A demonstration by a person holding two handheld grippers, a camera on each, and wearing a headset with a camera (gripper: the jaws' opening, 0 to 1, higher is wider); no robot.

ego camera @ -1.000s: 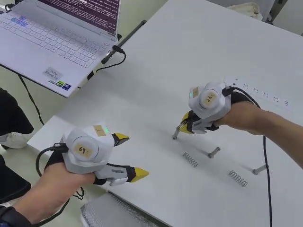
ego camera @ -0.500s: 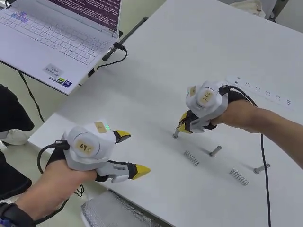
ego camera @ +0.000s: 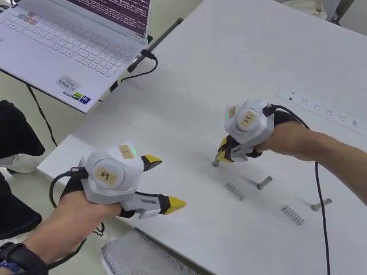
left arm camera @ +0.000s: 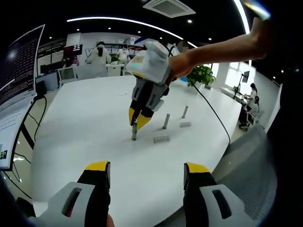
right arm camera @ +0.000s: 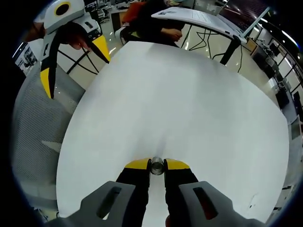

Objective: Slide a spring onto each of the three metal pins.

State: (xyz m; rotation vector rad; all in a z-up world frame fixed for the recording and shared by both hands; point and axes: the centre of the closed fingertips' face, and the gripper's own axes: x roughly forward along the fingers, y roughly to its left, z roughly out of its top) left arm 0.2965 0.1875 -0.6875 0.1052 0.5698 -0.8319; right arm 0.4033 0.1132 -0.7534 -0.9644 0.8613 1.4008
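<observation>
Right gripper (ego camera: 221, 157): jaws clamped on first spring (right arm camera: 157, 166), atop first pin (left arm camera: 134, 136), middle of bench (ego camera: 229, 69). Second spring (ego camera: 234, 191) and third spring (ego camera: 293, 215) lie loose, with second pin (ego camera: 264, 183) and third pin (ego camera: 321, 204) bare, toward near edge. Left gripper (ego camera: 164, 182): jaws apart, empty. Likely none seated yet.

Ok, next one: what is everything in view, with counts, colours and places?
table: one, white, under everything.
pins: three, metal, upright on the table's right part.
loose springs: two, metal, lying among the pins.
held spring: one, metal, in the right gripper, at one pin.
laptop: one, silver, open, far left.
cable: one, black, at the laptop.
power strip: one, white, far right.
mesh surface: one, grey, near edge.
left gripper: one, white with yellow tips, open.
right gripper: one, same colours, shut on the held spring.
</observation>
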